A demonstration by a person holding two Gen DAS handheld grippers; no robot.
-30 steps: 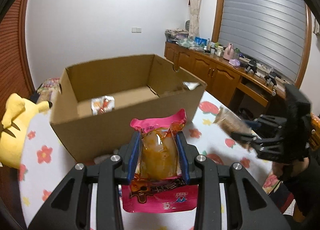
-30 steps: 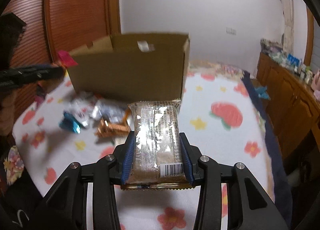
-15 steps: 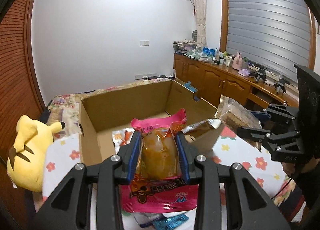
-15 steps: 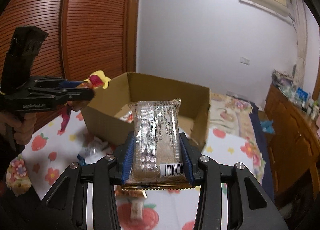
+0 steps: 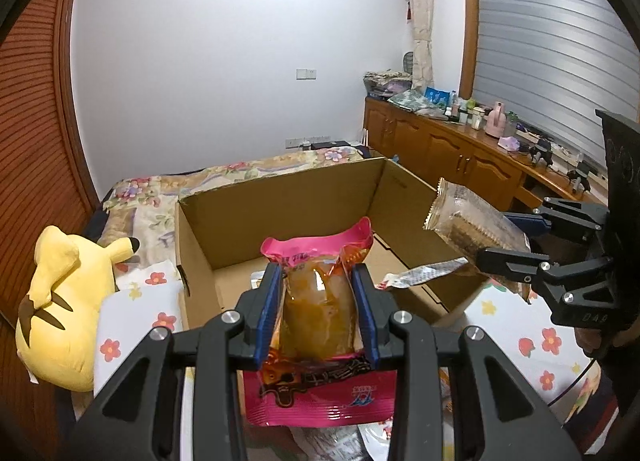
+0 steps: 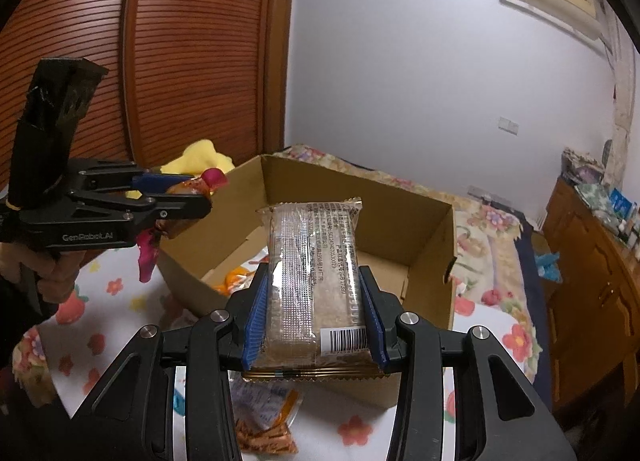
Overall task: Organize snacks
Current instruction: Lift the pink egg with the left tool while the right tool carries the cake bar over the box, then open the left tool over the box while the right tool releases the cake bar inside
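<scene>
Room: bedroom with white walls, a wooden louvered door at the left of both frames, and a wooden sideboard [image 5: 452, 149] along the right side.
Surface: white cloth with red flowers [image 5: 136, 321], spread under the carton.
Carton: open cardboard box [image 5: 288, 201] at the centre of both frames; some wrapped snacks lie on its floor, partly hidden.
Left gripper [image 5: 318, 301]: clenched on a pink snack packet [image 5: 320, 309] with an orange-brown filling; the blue pads press its two sides. In its own view it is at the lower centre, in front of the box. In the right wrist view the same gripper [image 6: 200, 197] is at the middle left, at the near left corner of the box.
Right gripper [image 6: 314, 317]: grasping a clear packet of biscuits [image 6: 314, 273] with a barcode at the low end, lower centre of the frame, in front of the box. In the left wrist view it [image 5: 508, 237] comes from the right edge, and the packet tilts up over the right wall of the box.
Toy: yellow plush [image 5: 64, 301] at the left, beside the box.
Loose snacks: a packet of orange sticks [image 6: 264, 429] on the cloth, low in the right wrist view.
</scene>
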